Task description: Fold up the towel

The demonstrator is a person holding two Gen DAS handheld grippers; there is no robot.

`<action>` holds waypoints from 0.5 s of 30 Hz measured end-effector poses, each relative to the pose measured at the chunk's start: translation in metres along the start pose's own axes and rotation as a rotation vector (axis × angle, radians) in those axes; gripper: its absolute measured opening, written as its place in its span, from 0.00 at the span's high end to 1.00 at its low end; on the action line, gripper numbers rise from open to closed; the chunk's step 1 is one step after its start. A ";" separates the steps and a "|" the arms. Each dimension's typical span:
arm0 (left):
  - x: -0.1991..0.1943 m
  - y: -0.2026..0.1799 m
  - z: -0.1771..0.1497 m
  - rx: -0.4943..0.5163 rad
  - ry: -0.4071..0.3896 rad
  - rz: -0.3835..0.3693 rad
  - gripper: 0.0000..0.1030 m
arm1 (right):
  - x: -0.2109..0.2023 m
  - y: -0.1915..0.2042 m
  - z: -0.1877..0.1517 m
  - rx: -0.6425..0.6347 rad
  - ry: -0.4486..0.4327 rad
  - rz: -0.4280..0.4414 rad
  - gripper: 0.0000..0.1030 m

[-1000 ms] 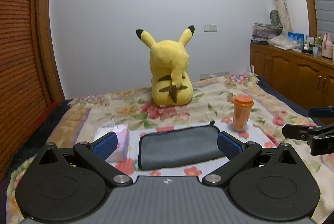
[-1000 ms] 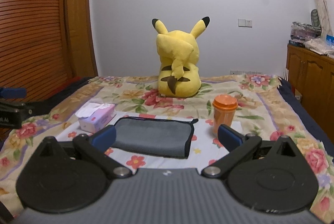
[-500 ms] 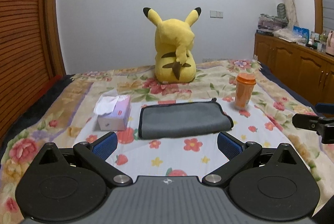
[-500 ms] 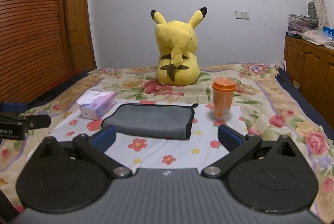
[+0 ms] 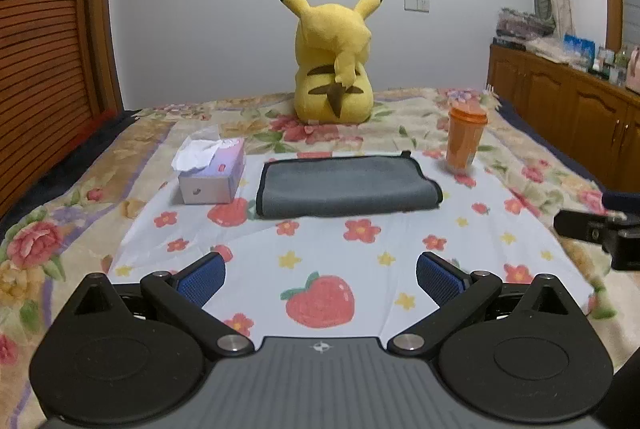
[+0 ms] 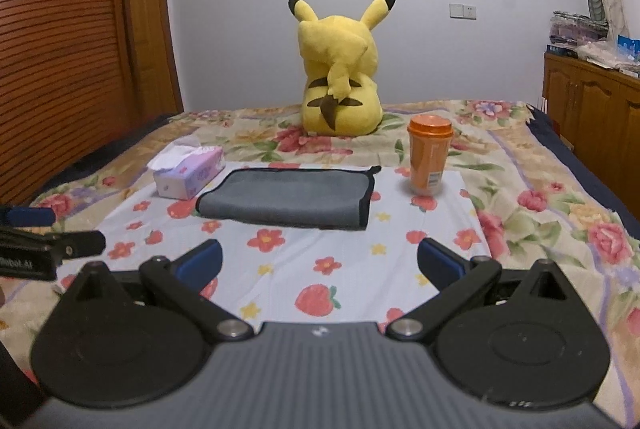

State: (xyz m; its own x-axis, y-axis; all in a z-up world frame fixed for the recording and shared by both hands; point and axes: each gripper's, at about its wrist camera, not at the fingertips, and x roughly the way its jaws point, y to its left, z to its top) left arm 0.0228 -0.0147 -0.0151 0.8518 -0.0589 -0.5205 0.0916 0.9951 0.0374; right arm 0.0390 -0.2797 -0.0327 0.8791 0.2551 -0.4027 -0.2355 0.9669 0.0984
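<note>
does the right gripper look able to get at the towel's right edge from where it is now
Probably yes. The right gripper is open and empty, and only bare strawberry-print cloth lies between it and the grey towel. The orange cup stands apart to the right, clear of that edge.

the grey towel (image 5: 347, 186) (image 6: 287, 198) is seen folded into a flat rectangle, edged with black trim. it is laid flat on the white floral-printed cloth (image 5: 332, 253), long side across the view.
</note>
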 end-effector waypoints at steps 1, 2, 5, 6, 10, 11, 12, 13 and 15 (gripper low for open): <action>0.002 -0.001 -0.002 0.004 0.005 0.003 0.00 | 0.001 0.001 -0.001 -0.006 -0.001 -0.004 0.00; 0.004 -0.001 -0.004 0.006 0.009 0.004 0.00 | 0.002 0.001 -0.002 -0.011 -0.002 -0.007 0.00; 0.009 -0.001 -0.008 0.004 0.010 0.004 0.00 | 0.007 0.000 -0.007 -0.012 0.010 -0.016 0.00; 0.009 -0.001 -0.010 0.002 0.008 0.003 0.00 | 0.009 0.000 -0.008 -0.011 0.014 -0.014 0.00; 0.012 0.000 -0.014 -0.007 0.009 0.000 0.00 | 0.012 0.002 -0.010 -0.020 0.021 -0.004 0.00; 0.012 0.000 -0.014 -0.007 0.010 -0.001 0.00 | 0.013 0.003 -0.010 -0.028 0.026 -0.006 0.00; 0.011 0.000 -0.014 -0.007 0.008 0.000 0.00 | 0.014 0.004 -0.011 -0.034 0.030 -0.008 0.00; 0.011 0.000 -0.014 -0.005 0.003 0.004 0.00 | 0.014 0.006 -0.011 -0.041 0.034 -0.010 0.00; 0.011 0.000 -0.015 -0.005 -0.002 0.011 0.00 | 0.014 0.007 -0.012 -0.049 0.035 -0.012 0.00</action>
State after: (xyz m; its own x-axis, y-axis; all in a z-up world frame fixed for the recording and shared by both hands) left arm 0.0242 -0.0137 -0.0334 0.8536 -0.0476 -0.5188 0.0794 0.9961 0.0393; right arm 0.0444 -0.2696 -0.0483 0.8672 0.2424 -0.4350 -0.2461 0.9680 0.0488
